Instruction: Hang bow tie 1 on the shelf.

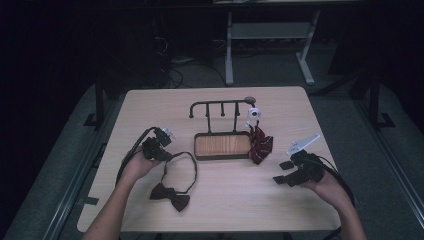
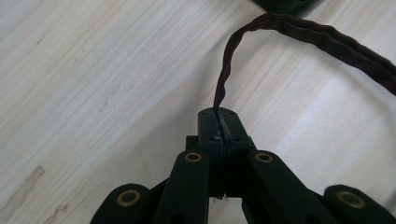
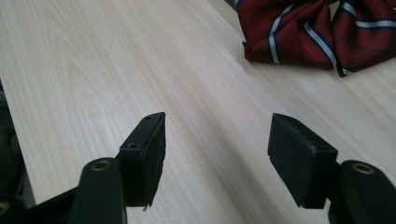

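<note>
Dark brown fabric makes up the bow tie (image 1: 170, 196), which lies flat on the light wooden table (image 1: 240, 200) at about seven o'clock from the table's middle, its knot end nearest the person. Its thin neck strap (image 1: 191, 162) loops away toward twelve o'clock and curves back to the left gripper (image 1: 165, 154). In the left gripper view the jaws are pressed together on that strap (image 2: 223, 79), which rises from between the fingertips and arcs off toward two o'clock.

At the table's centre stands a small black metal rack (image 1: 220, 104) with pegs, set over a shallow tray (image 1: 222, 157) with a wooden floor. Just beside the tray at three o'clock lies a red striped bow tie (image 1: 260, 145), crumpled, with a white clip-like piece (image 1: 253, 114) above it; I cannot tell whether the two are joined.

The right gripper (image 1: 283, 172) hovers at about four o'clock from the centre, well apart from the brown tie, its jaws spread wide and holding nothing. In the right gripper view the red striped fabric (image 3: 299, 32) sits at one o'clock beyond the open fingertips, bare table between them.
</note>
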Available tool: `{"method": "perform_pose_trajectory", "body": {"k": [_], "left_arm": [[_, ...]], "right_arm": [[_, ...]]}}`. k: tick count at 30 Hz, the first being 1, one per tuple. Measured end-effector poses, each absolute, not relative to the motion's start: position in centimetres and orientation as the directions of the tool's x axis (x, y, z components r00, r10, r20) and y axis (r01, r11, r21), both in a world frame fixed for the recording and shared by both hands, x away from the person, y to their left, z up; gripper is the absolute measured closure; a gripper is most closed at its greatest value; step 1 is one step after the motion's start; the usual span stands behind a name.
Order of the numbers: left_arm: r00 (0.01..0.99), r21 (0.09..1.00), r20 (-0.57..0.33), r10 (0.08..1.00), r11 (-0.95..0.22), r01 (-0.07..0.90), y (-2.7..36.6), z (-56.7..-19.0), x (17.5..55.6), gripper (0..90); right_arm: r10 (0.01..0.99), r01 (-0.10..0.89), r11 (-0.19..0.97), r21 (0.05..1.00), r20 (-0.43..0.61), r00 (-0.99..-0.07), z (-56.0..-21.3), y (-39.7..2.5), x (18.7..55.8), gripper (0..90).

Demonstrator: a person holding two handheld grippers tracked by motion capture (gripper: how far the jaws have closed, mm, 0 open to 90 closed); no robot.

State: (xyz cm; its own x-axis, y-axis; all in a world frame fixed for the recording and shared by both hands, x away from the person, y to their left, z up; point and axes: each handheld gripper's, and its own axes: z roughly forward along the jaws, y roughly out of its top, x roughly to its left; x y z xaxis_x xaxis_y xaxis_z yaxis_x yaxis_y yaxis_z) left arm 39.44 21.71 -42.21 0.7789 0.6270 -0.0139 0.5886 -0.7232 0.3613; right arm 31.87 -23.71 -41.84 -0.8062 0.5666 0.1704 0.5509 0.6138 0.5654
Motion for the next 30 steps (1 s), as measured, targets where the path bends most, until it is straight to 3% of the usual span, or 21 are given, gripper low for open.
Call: {"method": "perform_pose_trajectory", "body": {"k": [12,30], "left_arm": [[0.805,0.406,-0.037,0.592,-0.727,0.554,22.0,-39.8,38.1,89.7],[0.866,0.429,0.004,0.500,-0.783,0.450,20.3,-35.6,36.2,89.7]], "right_arm": [[0.571,0.559,0.605,0.567,0.181,-0.801,-42.1,-23.9,31.9,36.8],[0.562,0.552,0.605,0.574,0.183,-0.807,-42.0,-24.2,31.9,37.9]]}}
